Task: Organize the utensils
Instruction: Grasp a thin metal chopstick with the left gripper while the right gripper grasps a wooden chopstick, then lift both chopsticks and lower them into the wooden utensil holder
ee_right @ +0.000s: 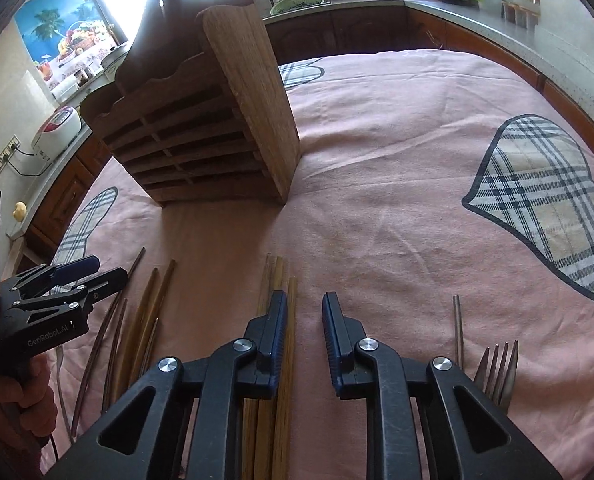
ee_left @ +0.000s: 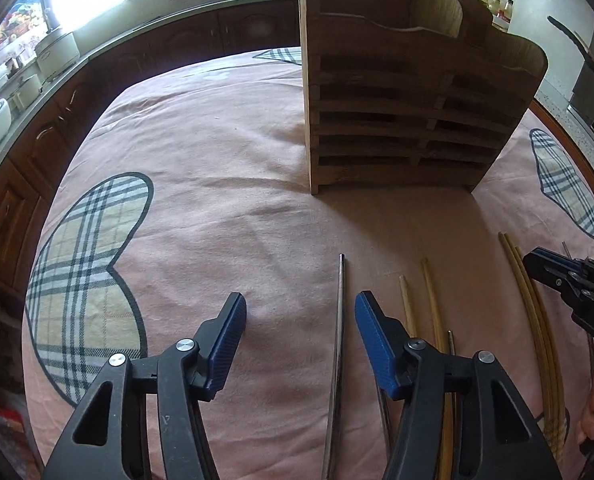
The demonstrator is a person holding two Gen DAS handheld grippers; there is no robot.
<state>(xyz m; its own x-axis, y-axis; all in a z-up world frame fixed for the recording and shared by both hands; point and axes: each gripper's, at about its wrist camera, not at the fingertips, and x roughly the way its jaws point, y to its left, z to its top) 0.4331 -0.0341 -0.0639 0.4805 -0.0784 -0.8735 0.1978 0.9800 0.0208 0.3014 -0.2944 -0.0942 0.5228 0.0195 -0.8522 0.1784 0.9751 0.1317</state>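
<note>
My left gripper (ee_left: 300, 312) hangs open over the pink cloth, pointing steeply down. A thin metal chopstick (ee_left: 341, 320) lies on the cloth between its blue pads, close to the right one and not pinched. Pale wooden chopsticks (ee_left: 431, 300) lie just right of it. My right gripper (ee_right: 305, 320) stands with a narrow gap and only cloth between its pads. A bundle of wooden chopsticks (ee_right: 281, 272) passes under its left finger. A fork (ee_right: 501, 368) and a metal chopstick (ee_right: 457, 328) lie to its right. The slatted wooden rack (ee_left: 397, 100) stands upright beyond both.
Yellow chopsticks (ee_left: 533, 320) lie beside the right gripper (ee_left: 533, 264). The left gripper (ee_right: 111, 270), held by a hand, hovers over brown chopsticks (ee_right: 153, 304). The pink tablecloth (ee_right: 397, 160) has plaid patches. Kitchen counters with appliances ring the table.
</note>
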